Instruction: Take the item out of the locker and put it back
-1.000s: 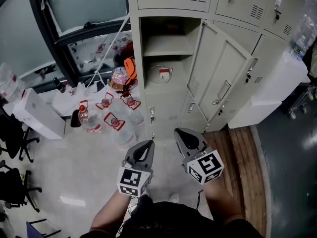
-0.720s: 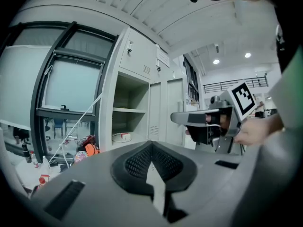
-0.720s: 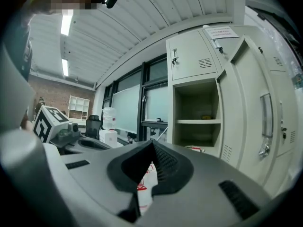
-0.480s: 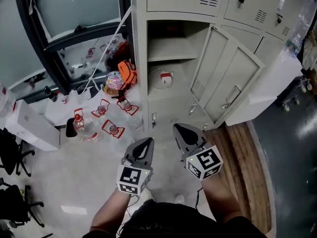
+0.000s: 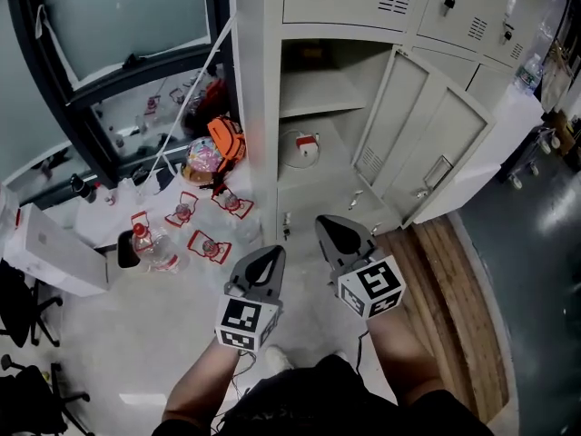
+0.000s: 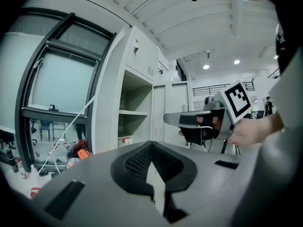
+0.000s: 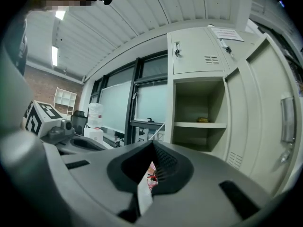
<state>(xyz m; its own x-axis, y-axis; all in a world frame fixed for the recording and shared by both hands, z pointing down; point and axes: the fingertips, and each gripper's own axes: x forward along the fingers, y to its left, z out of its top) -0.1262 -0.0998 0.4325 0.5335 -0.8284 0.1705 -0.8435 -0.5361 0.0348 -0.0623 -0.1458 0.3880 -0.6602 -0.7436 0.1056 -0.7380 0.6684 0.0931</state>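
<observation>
Water bottles [image 5: 150,243] crowd the floor at nine o'clock of the left tongs [image 5: 270,257], which are closed and empty. Beside them the right tongs [image 5: 329,227] are likewise pinched together on nothing, and both point toward twelve o'clock at the open locker [image 5: 263,107], where a white, red-labelled item [image 5: 304,146] sits on the lower shelf, the door [image 5: 427,134] swung out at two o'clock. The task looks barely begun — reach, grasp, removal and return all remain — and a small yellowish object [image 7: 203,119] on the upper shelf is too small to identify.

Left claw [image 5: 275,254] and right claw [image 5: 325,222] are grey (marker-cubed).
</observation>
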